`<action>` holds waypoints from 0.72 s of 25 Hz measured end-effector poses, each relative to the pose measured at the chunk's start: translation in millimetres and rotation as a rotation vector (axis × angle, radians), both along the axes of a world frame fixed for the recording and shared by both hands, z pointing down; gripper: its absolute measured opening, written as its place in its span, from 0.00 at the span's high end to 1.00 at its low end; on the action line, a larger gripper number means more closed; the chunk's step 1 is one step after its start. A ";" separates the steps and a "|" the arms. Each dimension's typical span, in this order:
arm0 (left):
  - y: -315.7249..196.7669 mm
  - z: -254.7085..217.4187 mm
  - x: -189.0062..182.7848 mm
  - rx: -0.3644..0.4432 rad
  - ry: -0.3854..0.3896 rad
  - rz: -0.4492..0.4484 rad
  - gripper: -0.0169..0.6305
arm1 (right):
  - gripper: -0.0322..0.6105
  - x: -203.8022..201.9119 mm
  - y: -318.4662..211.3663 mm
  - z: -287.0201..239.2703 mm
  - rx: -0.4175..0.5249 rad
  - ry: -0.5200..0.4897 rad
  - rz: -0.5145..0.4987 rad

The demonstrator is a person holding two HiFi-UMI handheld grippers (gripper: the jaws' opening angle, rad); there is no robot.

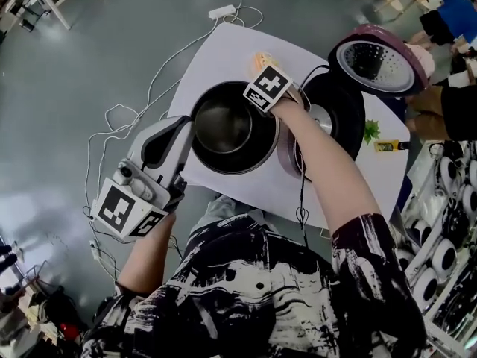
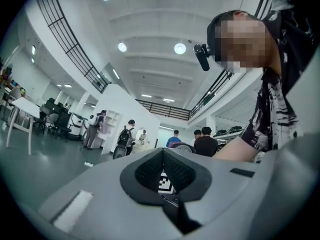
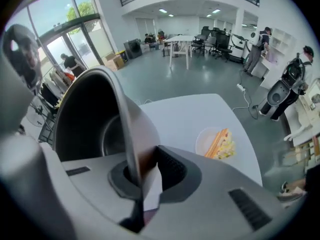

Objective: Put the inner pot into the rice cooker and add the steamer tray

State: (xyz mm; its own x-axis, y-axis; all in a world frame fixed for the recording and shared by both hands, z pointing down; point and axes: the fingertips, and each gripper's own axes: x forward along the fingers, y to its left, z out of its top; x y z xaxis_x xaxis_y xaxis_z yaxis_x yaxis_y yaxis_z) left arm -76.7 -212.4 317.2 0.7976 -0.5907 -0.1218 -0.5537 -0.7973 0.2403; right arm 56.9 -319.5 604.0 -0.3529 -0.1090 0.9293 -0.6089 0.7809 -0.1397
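Note:
The dark metal inner pot (image 1: 232, 129) is held over the white table (image 1: 223, 47), just left of the rice cooker (image 1: 339, 114). My right gripper (image 1: 272, 112) points steeply down and is shut on the pot's far right rim. In the right gripper view the rim (image 3: 131, 149) passes between that gripper's (image 3: 143, 173) pads, with the pot's hollow to the left. My left gripper (image 1: 186, 129) lies beside the pot's left rim, jaws shut with nothing between them (image 2: 162, 156); whether it touches the pot I cannot tell. The cooker's mauve lid (image 1: 376, 64) stands raised and shows a perforated metal inside.
A small plate of food (image 3: 219, 143) lies on the table beyond the pot. A green sprig (image 1: 370, 131) and a yellow bottle (image 1: 389, 146) sit right of the cooker. White cables and a power strip (image 1: 221, 11) lie on the floor. Another person (image 1: 456, 107) stands at the right.

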 end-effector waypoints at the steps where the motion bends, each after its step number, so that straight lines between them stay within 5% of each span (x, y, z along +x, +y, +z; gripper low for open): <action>1: 0.2 -7.6 4.6 0.017 0.004 0.014 0.97 | 0.95 3.1 -4.9 -14.5 0.007 -0.022 0.028; 6: 8.4 -49.2 36.6 0.107 0.032 0.092 0.97 | 0.95 50.5 -20.2 -99.8 0.041 -0.117 0.193; 11: 27.4 -76.9 93.7 0.161 0.056 0.199 0.97 | 0.95 155.8 -9.5 -170.9 0.113 -0.160 0.405; 18: 54.5 -85.8 156.2 0.172 0.061 0.309 0.97 | 0.95 307.0 52.6 -172.9 0.119 -0.145 0.727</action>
